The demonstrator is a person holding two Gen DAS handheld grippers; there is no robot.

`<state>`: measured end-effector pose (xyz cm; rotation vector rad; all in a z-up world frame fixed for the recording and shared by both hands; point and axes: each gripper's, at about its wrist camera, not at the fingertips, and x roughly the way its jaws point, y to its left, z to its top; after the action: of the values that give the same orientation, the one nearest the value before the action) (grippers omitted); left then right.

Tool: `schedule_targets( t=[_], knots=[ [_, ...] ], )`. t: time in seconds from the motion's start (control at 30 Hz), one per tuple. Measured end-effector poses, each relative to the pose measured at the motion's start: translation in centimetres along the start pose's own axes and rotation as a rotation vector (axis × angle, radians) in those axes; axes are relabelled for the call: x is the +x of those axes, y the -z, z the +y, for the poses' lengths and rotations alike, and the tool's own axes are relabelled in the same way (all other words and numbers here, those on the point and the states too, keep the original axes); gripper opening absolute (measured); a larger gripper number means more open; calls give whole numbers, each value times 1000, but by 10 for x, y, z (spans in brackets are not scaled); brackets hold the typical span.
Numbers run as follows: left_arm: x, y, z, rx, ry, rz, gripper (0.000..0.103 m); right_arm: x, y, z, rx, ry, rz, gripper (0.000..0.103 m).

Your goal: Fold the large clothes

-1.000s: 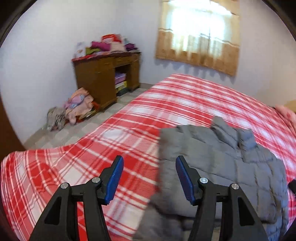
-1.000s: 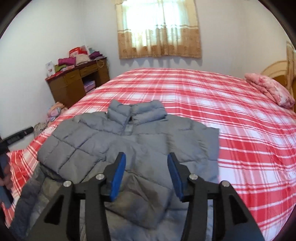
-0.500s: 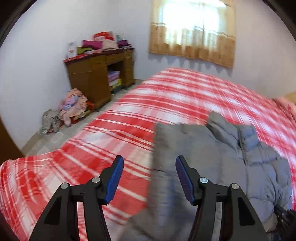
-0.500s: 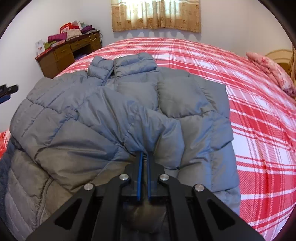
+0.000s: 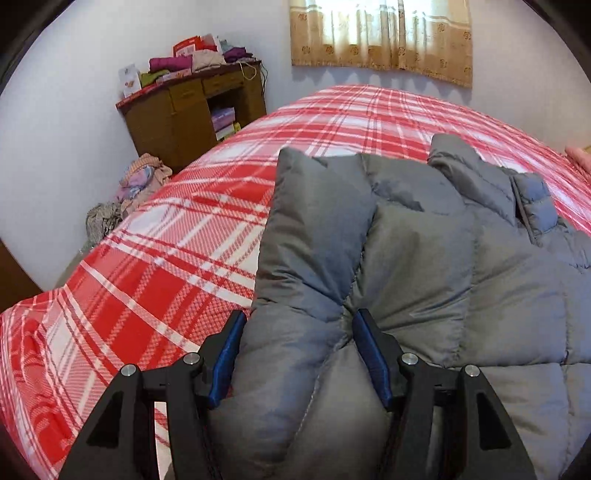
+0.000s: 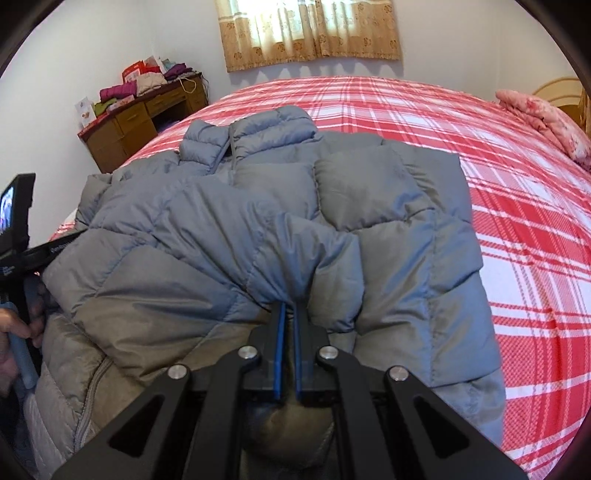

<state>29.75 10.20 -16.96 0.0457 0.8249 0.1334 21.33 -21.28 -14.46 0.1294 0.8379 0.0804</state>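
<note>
A grey quilted puffer jacket [image 5: 443,258] lies on the red plaid bed [image 5: 184,240], collar toward the window. My left gripper [image 5: 295,325] is open, its blue pads on either side of a puffed fold at the jacket's left edge. In the right wrist view the jacket [image 6: 258,221] fills the middle. My right gripper [image 6: 288,310] is shut on a pinch of the jacket's fabric near its lower hem. The left gripper's body [image 6: 18,229] shows at the left edge there.
A wooden desk [image 5: 184,107] piled with clothes stands by the far left wall, with a heap of clothes [image 5: 136,181] on the floor beside it. A pink pillow [image 6: 543,122] lies at the bed's right. A curtained window [image 6: 310,29] is behind the bed.
My left gripper has moved down and forward so its open jaws now straddle the jacket's left fold. My right gripper stays shut on the fabric, which looks slightly lifted.
</note>
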Motion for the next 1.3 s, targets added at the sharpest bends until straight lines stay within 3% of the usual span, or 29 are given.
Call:
schedule_targets(
  t=[0.23, 0.33, 0.43, 0.5, 0.63, 0.77, 0.97, 1.2, 1.3],
  knots=[
    [3, 3, -28, 120, -158, -31, 66, 0, 0, 1, -4, 4, 1, 3],
    [-1, 3, -25, 117, -150, -33, 66, -2, -2, 0, 10, -15, 13, 4],
    [-7, -3, -12, 92, -66, -1, 65, -9, -16, 1, -4, -15, 69, 8],
    [-16, -8, -5, 87, -23, 16, 65, -22, -30, 1, 18, -39, 44, 19],
    [-44, -36, 1, 68, 21, -20, 65, -45, -76, 9, 40, -71, -60, 64],
    [-63, -78, 0, 28, 75, -70, 67, -33, -123, 16, 81, -86, -84, 64],
    [-40, -112, -20, 16, 89, -20, 67, 21, -164, 2, 249, -113, -44, 62],
    [3, -86, -45, 22, 72, 15, 67, 90, -205, -12, 394, -114, 46, 62],
    [19, -72, -52, 18, 14, -12, 67, 112, -217, -8, 399, -117, 94, 62]
  ],
)
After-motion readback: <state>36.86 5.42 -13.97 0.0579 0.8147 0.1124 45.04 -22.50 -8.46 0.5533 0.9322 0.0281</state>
